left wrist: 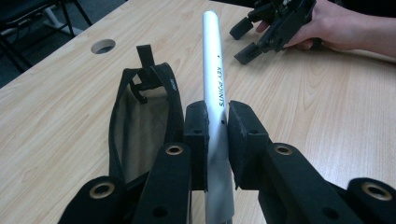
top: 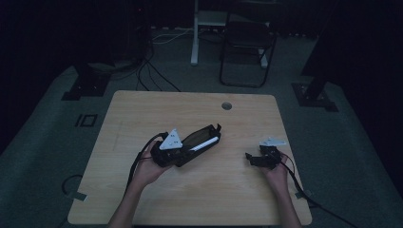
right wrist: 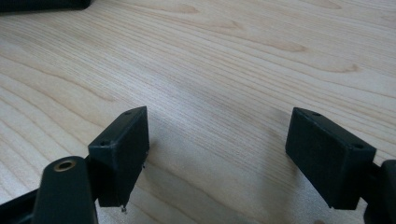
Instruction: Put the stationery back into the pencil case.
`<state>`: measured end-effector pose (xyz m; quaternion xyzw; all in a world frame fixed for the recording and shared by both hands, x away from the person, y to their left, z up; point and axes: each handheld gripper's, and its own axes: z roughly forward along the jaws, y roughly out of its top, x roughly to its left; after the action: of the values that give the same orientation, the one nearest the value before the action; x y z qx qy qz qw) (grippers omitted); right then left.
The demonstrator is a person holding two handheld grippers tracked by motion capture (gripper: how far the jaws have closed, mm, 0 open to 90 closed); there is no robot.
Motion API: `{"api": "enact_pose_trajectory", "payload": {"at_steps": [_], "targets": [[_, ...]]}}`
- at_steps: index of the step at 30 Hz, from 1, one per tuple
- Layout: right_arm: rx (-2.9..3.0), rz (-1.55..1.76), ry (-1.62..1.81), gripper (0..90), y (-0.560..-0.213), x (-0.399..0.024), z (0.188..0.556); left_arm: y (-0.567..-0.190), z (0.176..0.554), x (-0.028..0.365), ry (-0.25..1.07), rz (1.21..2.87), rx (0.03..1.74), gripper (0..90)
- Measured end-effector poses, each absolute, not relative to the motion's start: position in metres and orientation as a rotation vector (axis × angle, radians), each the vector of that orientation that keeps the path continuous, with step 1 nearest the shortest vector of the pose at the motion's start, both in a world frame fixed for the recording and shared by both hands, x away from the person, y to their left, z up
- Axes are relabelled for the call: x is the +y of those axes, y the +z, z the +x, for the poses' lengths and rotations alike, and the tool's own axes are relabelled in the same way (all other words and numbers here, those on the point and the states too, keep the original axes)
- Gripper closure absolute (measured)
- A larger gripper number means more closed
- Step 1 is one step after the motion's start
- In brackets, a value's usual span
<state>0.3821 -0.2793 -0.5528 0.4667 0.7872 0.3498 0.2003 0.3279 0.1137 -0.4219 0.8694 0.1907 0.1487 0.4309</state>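
Marker: white marker (left wrist: 215, 65) lettered "KEY POINTS", lying just beside the black pouch (left wrist: 140, 121), over the desk (left wrist: 322, 121).
Left claw: left claw (left wrist: 217, 135) clenched on the marker's barrel.
Right claw: right claw (right wrist: 217, 149) released, jaws wide apart, well away from the pouch.

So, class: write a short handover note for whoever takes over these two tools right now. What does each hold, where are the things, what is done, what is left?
Left tool: shut on the white pen, marked KEY POINTS, held beside the open black pencil case.
Right tool: open, holding nothing, low over the bare wooden table, off to the right of the case.
Done: pen gripped and brought to the case's mouth.
Left: probably slide the pen fully into the case, release it, then close the case; the right tool could steady it.
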Motion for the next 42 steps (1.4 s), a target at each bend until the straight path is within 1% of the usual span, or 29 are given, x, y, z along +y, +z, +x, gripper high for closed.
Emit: {"api": "enact_pose_trajectory", "payload": {"at_steps": [14, 42], "targets": [[2.200, 1.305, 0.978, 21.4, -0.553, -0.279, 0.382, -0.418, 0.333, 0.118, 0.390, 2.161, 0.486, 78.9], [2.200, 1.304, 0.977, 21.3, -0.553, -0.279, 0.382, -0.422, 0.353, 0.122, 0.407, 2.164, 0.533, 78.9]]}}
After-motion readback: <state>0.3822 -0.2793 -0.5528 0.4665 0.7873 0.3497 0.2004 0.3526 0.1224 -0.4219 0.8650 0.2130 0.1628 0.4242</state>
